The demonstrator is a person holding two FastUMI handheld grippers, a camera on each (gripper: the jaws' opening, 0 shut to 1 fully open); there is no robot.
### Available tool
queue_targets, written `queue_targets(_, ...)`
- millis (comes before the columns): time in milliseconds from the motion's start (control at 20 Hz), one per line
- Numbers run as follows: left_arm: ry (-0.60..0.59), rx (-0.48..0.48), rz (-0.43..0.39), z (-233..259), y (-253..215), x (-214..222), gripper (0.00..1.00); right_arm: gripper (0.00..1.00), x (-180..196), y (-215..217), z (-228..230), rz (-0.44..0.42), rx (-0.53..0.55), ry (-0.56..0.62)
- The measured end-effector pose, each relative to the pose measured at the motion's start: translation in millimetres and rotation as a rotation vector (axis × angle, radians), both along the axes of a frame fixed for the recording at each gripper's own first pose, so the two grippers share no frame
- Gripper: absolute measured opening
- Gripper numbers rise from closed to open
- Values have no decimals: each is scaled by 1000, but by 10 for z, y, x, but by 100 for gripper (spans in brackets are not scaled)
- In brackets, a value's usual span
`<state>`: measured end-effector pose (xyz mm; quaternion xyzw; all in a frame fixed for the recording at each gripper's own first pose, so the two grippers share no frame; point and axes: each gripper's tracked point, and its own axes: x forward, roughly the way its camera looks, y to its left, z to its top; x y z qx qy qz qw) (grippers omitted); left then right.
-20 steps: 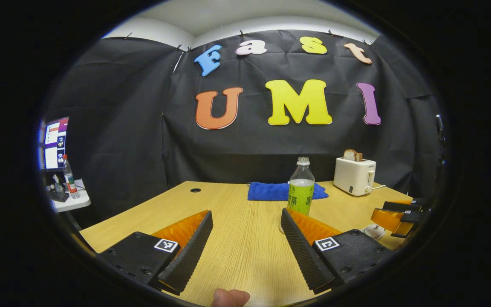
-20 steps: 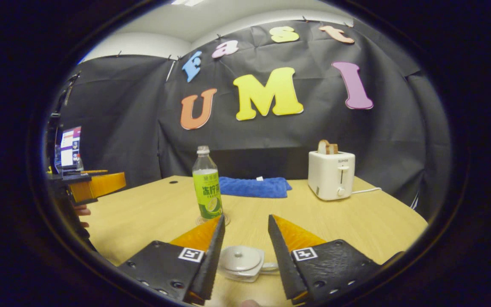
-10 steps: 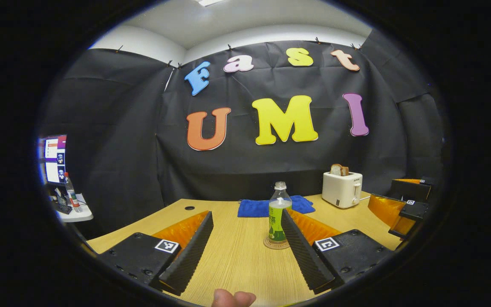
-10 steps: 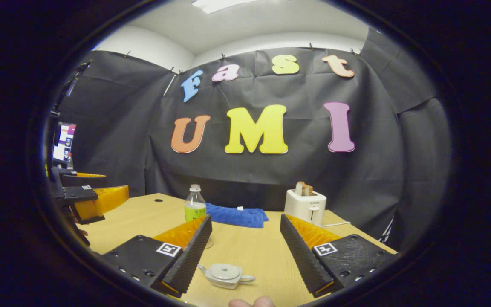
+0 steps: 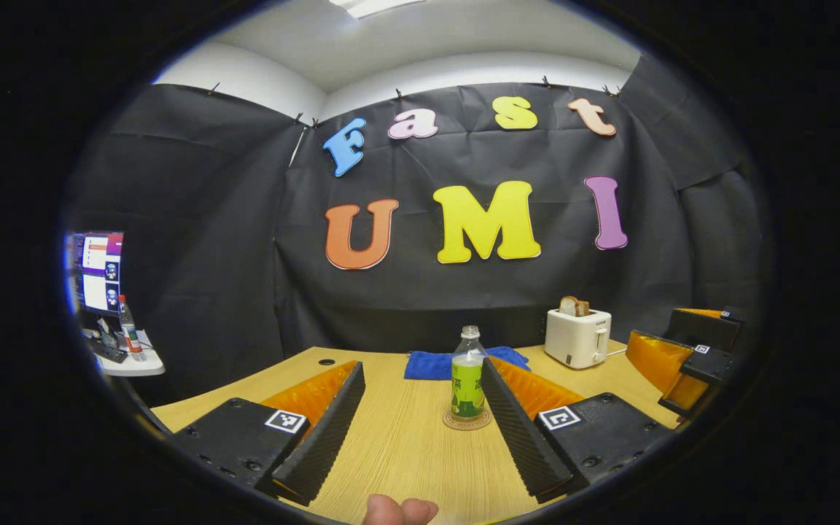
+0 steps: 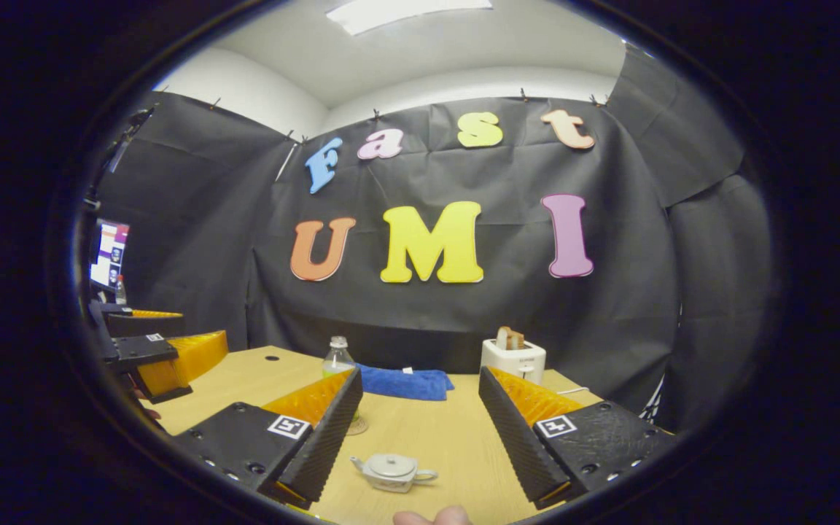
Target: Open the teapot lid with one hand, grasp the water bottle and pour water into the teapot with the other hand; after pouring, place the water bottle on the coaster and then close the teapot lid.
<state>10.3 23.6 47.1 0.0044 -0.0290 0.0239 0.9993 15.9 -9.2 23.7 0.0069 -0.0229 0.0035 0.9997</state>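
- Standing upright on a round coaster [image 5: 467,421], the water bottle [image 5: 468,375] is on the wooden table [image 5: 405,445] in the left gripper view, with a green label and a cap on its top.
- The left gripper [image 5: 420,426] has its two fingers wide apart and holds nothing; the bottle is beyond them, close to the inner edge of the finger on the right side of that view.
- In the right gripper view, the right gripper [image 6: 420,430] is also spread open and holds nothing.
- The white teapot [image 6: 392,472] sits on the table low between the fingers of the right gripper, apart from both, and its lid is on it.
- The bottle [image 6: 337,357] in this view is partly hidden behind the finger on the left side.
- A blue cloth [image 6: 405,383] lies on the table behind the bottle, near the black wall.
- A white toaster [image 6: 513,360] with a slice of bread in it stands to the right of the cloth.
- The other gripper [image 6: 165,354] appears at the left edge of the right gripper view, above the table corner.
- A fingertip [image 5: 399,509] of the person shows at the bottom edge of the left gripper view.
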Motion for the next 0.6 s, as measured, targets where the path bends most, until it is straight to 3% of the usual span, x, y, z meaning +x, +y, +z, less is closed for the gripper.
queue_targets(600, 10, 19, -25, -61, -87, -78, 99, 96, -129, -55, 6, -12, -20, 1)
